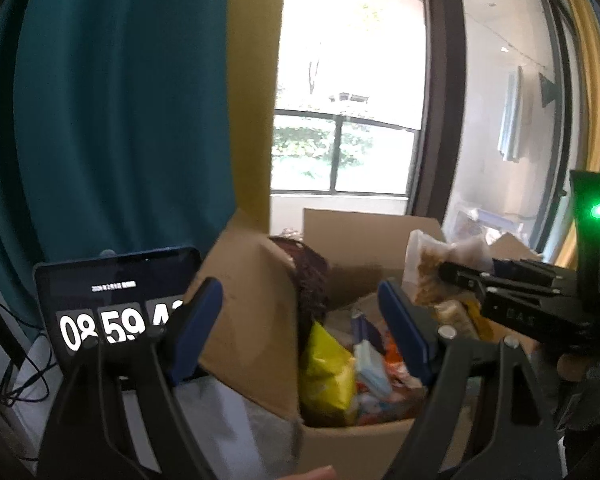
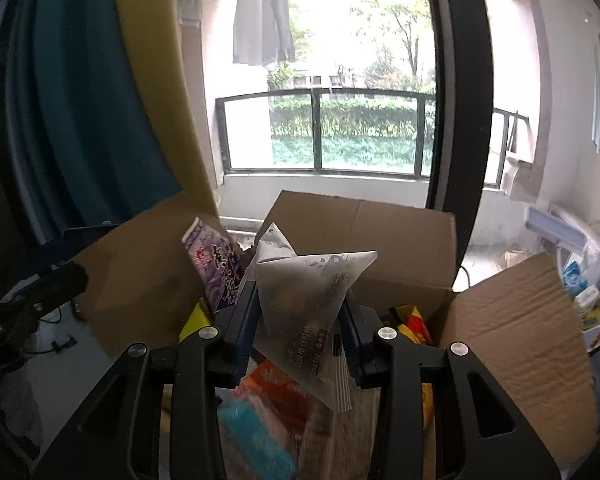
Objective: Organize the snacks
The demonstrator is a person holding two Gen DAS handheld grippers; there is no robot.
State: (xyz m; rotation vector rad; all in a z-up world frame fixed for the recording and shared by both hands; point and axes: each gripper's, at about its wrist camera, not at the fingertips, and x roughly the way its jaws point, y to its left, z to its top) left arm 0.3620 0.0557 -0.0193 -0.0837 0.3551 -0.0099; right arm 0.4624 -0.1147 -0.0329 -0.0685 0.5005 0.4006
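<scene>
Clamping a translucent white snack pouch (image 2: 300, 312) between its blue pads, the right tool (image 2: 300, 320) is holding it above the open cardboard box (image 2: 400, 240). A purple packet (image 2: 216, 268) is leaning against the box's left flap, with yellow and orange packs lying inside. The left tool (image 1: 300, 320) is hovering over the box, fingers spread apart and gripping nothing. A tablet clock (image 1: 112, 300) is standing beside the box.
</scene>
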